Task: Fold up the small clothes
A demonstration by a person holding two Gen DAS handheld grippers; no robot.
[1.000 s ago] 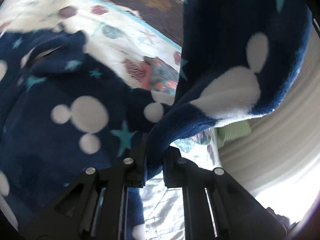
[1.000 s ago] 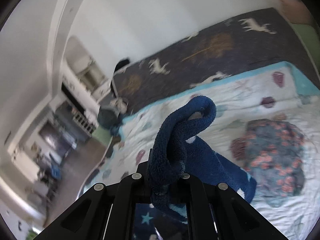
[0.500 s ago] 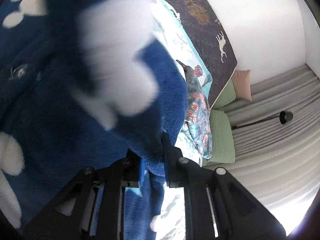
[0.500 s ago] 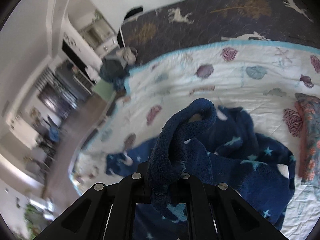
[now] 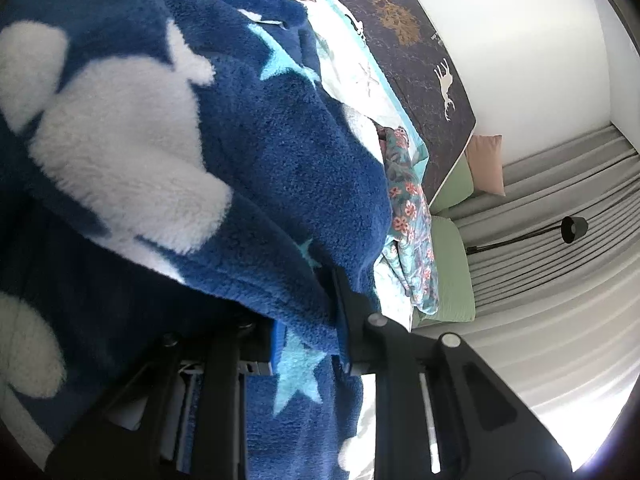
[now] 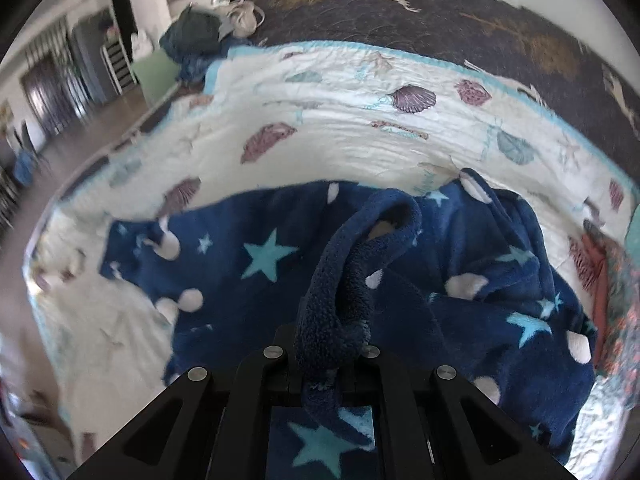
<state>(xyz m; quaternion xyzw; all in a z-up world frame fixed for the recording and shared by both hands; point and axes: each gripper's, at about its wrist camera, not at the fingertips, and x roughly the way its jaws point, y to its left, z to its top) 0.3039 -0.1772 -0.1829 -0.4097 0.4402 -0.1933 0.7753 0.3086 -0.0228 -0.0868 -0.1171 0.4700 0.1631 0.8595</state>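
A: Right gripper [image 6: 334, 354] first. I'm pinching a rolled edge of the blue fleece garment [image 6: 280, 280] between the fingers, and the roll is standing up in a loop just past the tips.

B: And the rest of it?

A: I'm seeing the body lying spread on the quilt [image 6: 340, 120] straight ahead of and below the right fingers. The long axis is running left to right across my view: a flatter panel out to the left, rumpled folds piling up on the right, near a floral garment [image 6: 616, 300] at the quilt's right edge.

B: Left side?

A: Left gripper [image 5: 308, 320] is also clamping the fleece [image 5: 260, 160]. I'm seeing cloth caught against the inner face of the one finger [image 5: 352, 312] that shows. The other is buried under the drape, which is hanging over most of the lens.

B: Which hand is nearer the free cloth?

A: I'm judging the left, since it's practically under the bulk. The right is holding only a thin edge, with the flat panel lying forward and left of it. Any fold is probably turning on carrying that edge forward across the long axis.

B: Farther out?

A: A dark bedspread [image 6: 460, 12] with deer is lying beyond the quilt.
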